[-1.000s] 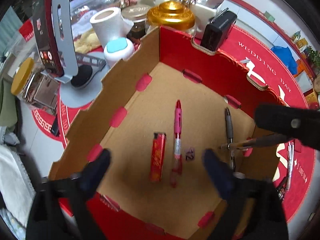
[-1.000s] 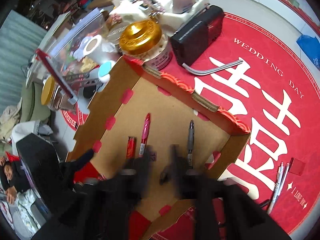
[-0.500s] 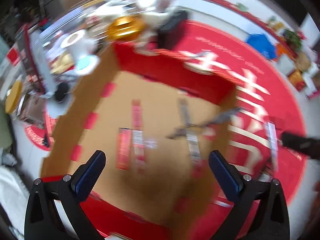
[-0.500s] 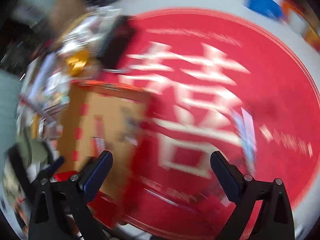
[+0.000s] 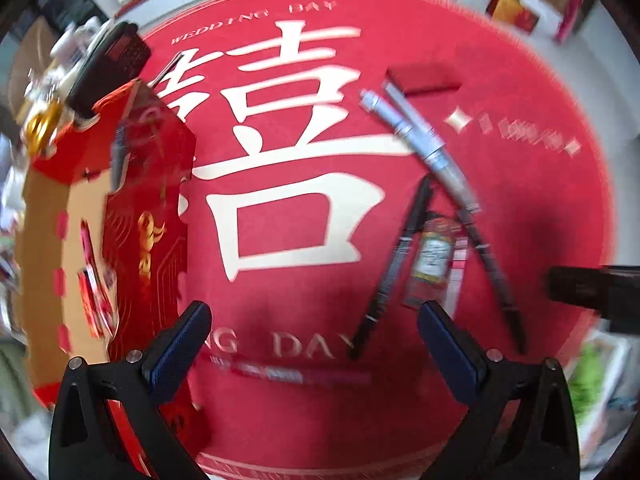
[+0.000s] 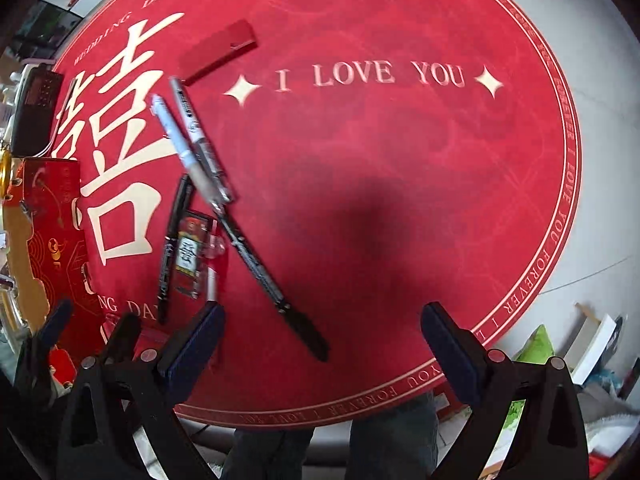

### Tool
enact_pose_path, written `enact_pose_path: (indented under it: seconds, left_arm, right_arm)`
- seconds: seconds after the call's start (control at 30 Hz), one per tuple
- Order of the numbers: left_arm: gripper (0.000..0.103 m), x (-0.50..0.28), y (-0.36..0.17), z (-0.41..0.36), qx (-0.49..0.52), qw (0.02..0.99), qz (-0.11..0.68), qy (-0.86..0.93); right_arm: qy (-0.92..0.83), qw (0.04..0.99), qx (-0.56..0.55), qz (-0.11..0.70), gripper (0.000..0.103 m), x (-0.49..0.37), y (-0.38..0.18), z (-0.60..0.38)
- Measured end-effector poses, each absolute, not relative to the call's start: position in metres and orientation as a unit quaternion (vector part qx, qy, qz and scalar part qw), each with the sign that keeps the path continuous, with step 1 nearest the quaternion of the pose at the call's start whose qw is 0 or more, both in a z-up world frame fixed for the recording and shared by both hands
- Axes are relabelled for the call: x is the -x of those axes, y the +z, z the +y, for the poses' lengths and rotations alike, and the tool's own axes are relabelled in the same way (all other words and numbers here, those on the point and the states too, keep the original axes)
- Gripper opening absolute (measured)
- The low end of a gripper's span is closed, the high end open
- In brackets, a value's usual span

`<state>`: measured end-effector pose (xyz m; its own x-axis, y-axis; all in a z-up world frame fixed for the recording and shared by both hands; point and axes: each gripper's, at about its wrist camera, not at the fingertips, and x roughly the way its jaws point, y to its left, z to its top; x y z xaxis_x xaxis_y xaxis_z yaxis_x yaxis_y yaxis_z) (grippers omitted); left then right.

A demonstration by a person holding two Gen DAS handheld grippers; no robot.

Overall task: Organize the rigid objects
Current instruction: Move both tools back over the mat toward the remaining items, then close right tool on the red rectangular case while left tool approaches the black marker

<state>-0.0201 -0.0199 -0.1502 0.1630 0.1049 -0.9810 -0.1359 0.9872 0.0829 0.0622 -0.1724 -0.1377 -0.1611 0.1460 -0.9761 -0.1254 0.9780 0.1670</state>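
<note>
Several pens lie loose on the round red mat: two silver pens, a short black pen and a long black pen. A red lighter lies between the black pens. My right gripper hangs open and empty just near of the long black pen's tip. My left gripper is open and empty over the mat, with the black pen and lighter just beyond its right finger. The red cardboard box stands to its left.
A flat red case lies beyond the silver pens. A black device and a gold-lidded jar stand behind the box. A person's legs show past the mat's near edge. White floor surrounds the mat.
Both grippers have swung from above the box's inside to over the pens on the mat, rolling as they went. The right gripper's jaws, closer together before, now stand wide.
</note>
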Motion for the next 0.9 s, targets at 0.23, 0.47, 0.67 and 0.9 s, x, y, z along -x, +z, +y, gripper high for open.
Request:
enact_pose_path:
  seconds: [0.23,0.47,0.67,0.9]
  left_arm:
    - [0.103,0.005,-0.18,-0.028,-0.018,0.755,0.655,0.018]
    - [0.103,-0.03,-0.197,0.018,0.059,0.753,0.646,0.113]
    - [0.103,-0.046,-0.202,0.006,0.04,0.756,0.645,0.098]
    - [0.103,-0.085,-0.204,0.014,0.026,0.776,0.622,0.101]
  right_arm:
    - [0.133,0.647,-0.013,0.751,0.099,-0.072,-0.135,-0.177]
    - [0.147,0.661,0.003,0.736,0.099,-0.09,-0.124,-0.172]
    - [0.187,0.684,0.062,0.702,0.099,-0.109,-0.123,-0.148]
    - [0.226,0.726,0.14,0.634,0.099,-0.154,-0.116,-0.115]
